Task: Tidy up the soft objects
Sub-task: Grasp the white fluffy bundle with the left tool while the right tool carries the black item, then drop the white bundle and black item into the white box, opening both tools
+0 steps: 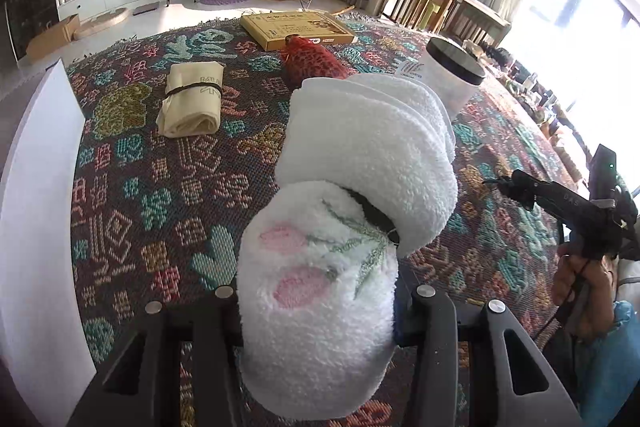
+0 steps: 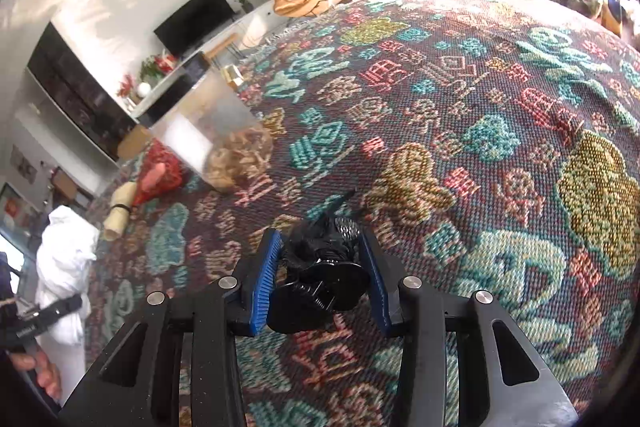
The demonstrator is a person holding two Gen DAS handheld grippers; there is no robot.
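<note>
risk: the white fluffy towel [image 1: 340, 227] is a fat folded bundle and only its near end sits in the left gripper [image 1: 320, 311]. My guess is the far half flops open or slides out if it gets swung fast, since plush fabric squashes and gives little to bite on.

other risk: the right gripper [image 2: 320, 279] has a small black tangled thing [image 2: 320, 267] pinched between its blue pads [image 2: 262, 279]. Can't tell what it is, maybe a hair tie or clip. It looks loosely caught, so it could drop onto the patterned cloth [image 2: 480, 147].

towel vs fingers: sits right between the left fingers, which are clamped on its pink-flower end, while the rest sticks out forward, raised above the cloth.

right fingers: closed on the black thing, hovering over the cloth's middle.

still loose: beige rolled bag [image 1: 190, 101] and red mesh pouch [image 1: 312, 61] toward the far edge, near the yellow box [image 1: 296, 27].

bin: a clear container [image 2: 204, 131] at the far side in the right wrist view, probably where stuff goes.
</note>
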